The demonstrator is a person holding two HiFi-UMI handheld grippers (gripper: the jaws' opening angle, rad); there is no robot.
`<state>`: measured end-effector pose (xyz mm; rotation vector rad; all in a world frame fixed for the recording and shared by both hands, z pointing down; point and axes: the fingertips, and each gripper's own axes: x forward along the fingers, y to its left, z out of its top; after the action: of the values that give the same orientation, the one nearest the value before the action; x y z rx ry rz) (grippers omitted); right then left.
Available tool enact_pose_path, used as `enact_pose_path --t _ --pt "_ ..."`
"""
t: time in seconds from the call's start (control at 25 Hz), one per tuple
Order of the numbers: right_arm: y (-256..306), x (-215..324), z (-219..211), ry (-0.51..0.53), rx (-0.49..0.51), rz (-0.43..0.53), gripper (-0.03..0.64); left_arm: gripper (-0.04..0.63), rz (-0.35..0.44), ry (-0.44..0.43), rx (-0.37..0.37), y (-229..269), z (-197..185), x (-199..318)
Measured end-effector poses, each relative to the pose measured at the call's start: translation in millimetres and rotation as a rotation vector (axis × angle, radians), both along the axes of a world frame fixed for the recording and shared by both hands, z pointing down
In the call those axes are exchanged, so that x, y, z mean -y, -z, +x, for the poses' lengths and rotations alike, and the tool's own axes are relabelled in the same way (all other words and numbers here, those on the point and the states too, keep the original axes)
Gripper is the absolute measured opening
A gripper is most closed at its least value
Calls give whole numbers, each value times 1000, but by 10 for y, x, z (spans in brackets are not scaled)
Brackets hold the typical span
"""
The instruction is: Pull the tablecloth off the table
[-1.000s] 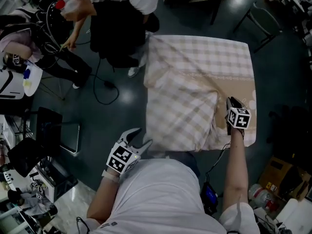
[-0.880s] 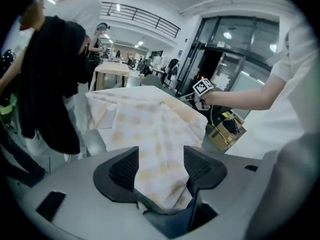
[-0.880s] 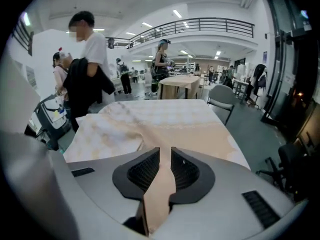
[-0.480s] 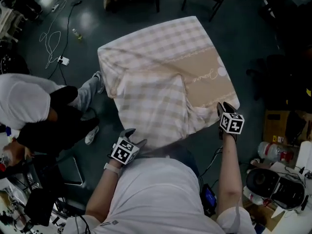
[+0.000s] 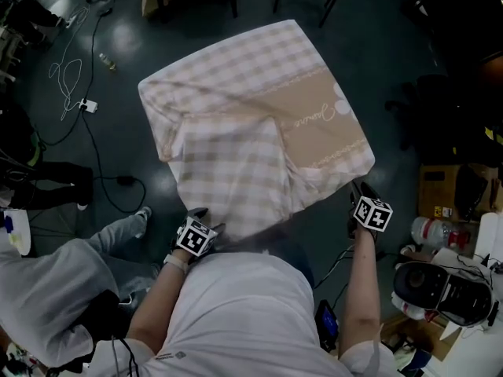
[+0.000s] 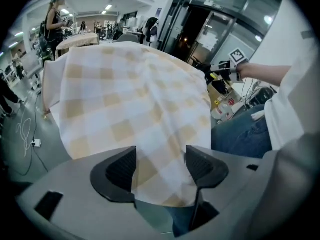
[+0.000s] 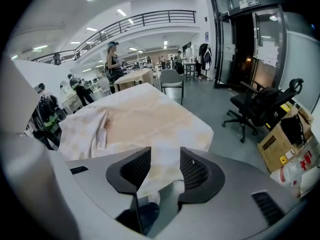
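Right hand-held gripper (image 5: 358,192) shifted to table's near-right corner, jaws just opening, loose around hem of beige checked fabric tablecloth (image 5: 259,116). Left hand-held gripper (image 5: 207,220) lowered to near edge, jaws just spread wide, hem between, unpinched. Cloth covers table; likely soft, light: pinch hanging hem.

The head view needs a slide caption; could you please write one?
Left gripper and right gripper, jaws just opened, straddle the rumpled tablecloth.
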<state>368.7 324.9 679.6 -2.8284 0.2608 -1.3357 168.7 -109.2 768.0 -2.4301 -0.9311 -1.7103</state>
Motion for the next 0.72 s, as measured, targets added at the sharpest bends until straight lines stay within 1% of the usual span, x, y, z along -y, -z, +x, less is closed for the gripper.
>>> enact_pose_path --t 0.16,0.28,0.44,0.64,0.72 --pt "-118 -59 75 15 19 -8 156 288 36 13 -23 -52 7 11" --pt "-220 -94 266 36 34 -12 156 287 85 41 -53 -26 21 9" --pt "-297 -173 496 25 41 -39 167 268 140 41 -55 -35 36 37" --pt "-378 -377 776 -9 55 -55 187 256 146 63 -54 -34 72 42" --pt "-442 -467 867 -7 74 -61 188 252 146 80 -53 -21 96 12"
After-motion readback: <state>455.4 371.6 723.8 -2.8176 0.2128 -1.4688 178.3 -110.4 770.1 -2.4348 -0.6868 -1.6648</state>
